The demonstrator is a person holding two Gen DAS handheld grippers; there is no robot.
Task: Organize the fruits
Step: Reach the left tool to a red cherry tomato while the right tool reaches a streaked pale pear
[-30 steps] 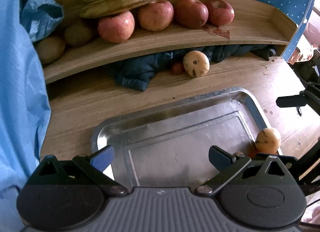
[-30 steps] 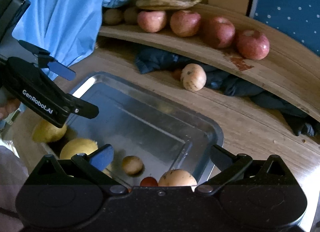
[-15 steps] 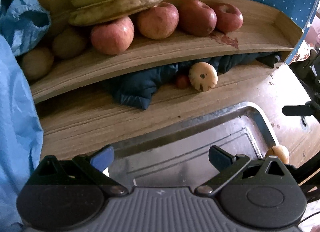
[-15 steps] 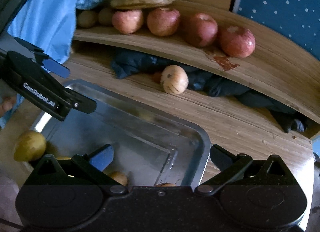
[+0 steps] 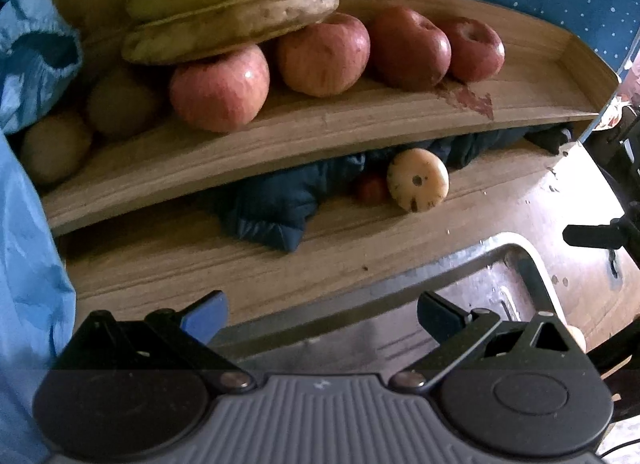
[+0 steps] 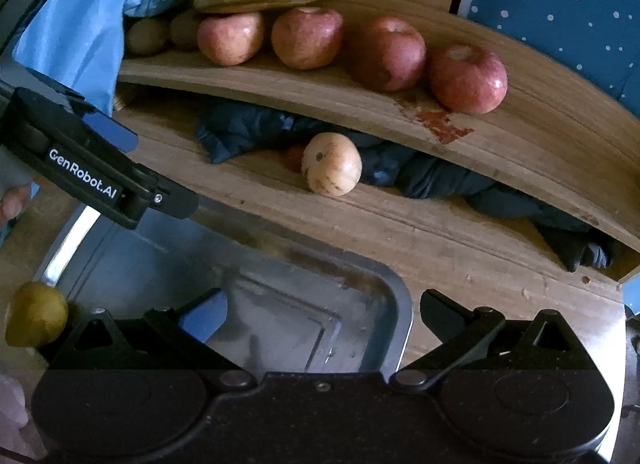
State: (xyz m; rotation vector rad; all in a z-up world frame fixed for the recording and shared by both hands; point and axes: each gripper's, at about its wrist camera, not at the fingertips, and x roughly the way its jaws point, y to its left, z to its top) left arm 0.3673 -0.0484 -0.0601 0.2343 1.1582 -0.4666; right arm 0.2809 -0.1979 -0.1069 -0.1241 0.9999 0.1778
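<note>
Both grippers stand open and hold nothing. In the left wrist view, the left gripper [image 5: 322, 310] fills the bottom of the frame, its fingers spread wide above the far rim of a metal tray [image 5: 532, 264] that lies on the wooden counter [image 5: 160, 264]. In the right wrist view, the right gripper [image 6: 322, 310] sits at the bottom of the frame with its fingers equally wide apart over the tray's right corner [image 6: 396, 296].

A curved wooden shelf [image 5: 320, 132] runs across the upper half of both views. On it stand four red apples [image 5: 324, 54] in a row, with a bunch of browned bananas [image 5: 228, 4] resting on top of the leftmost apples at the upper centre. Two dull brown round fruits [image 5: 54, 146] sit at the shelf's left end, beside a crumpled blue plastic bag [image 5: 36, 52].

Under the shelf, in the middle of the frame, a pale spotted round fruit [image 5: 418, 180] lies on the counter against a dark blue cloth [image 5: 272, 204], with a small red fruit [image 5: 370, 188] touching its left side. In the right wrist view the same pale fruit [image 6: 332, 164] sits centre frame, well apart from the tray.

At the lower left of the right wrist view, a yellow-green fruit [image 6: 36, 314] lies at the tray's left edge. The left gripper's black body, marked "GenRobot.AI", reaches in from the left above the tray.
</note>
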